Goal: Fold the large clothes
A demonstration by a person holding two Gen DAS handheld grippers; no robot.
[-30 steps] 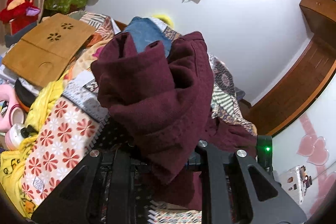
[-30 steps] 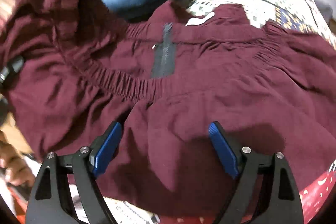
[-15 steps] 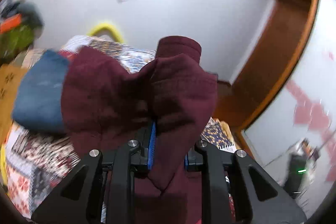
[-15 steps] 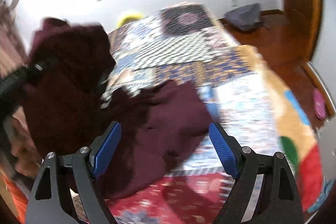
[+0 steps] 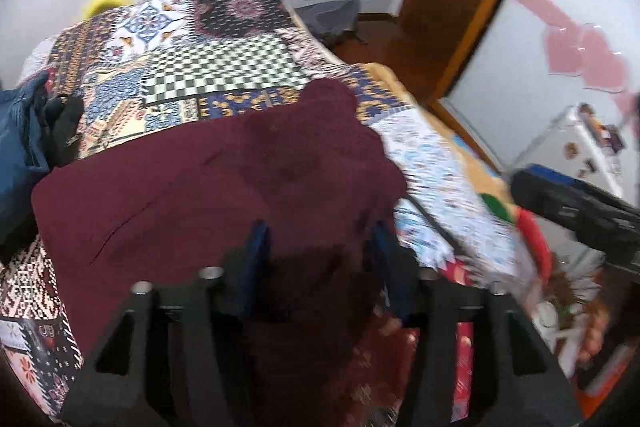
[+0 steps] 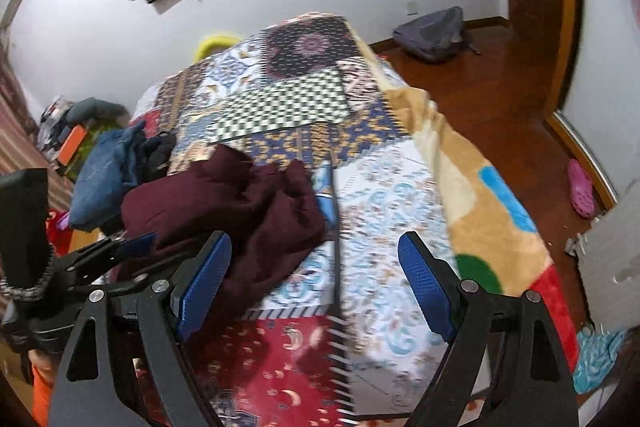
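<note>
- dark maroon knit garment (image 5: pixel 224 183) lies on the patchwork quilt-covered bed (image 5: pixel 224 75), near the front edge; from the right wrist view it sits bunched in a heap (image 6: pixel 224 203) toward the bed's left side, just beside a folded blue denim piece (image 6: pixel 104 171).
- left gripper (image 5: pixel 316 251): blue-padded jaws part-way apart, hovering over the near edge of the maroon cloth; fabric shows between them but nothing looks pinched. the frame is blurred, so contact is uncertain.
- right gripper (image 6: pixel 314 279): jaws spread wide, empty, over bare quilt to the right of the heap.
- handling, as a judgement: soft, limp, fairly thick fabric; moderate weight for cloth, will sag and drag on the quilt. not fragile, not slippery against the pads.
- a folded crease line runs across the top layer in the left view; the far lobe pokes out toward the checkered patch (image 5: pixel 224 75).
- best hold, likely: pinch at edges or corners through all layers, one gripper at each end, so that the fold carries over evenly. a mid-panel grab would only bunch it.
</note>
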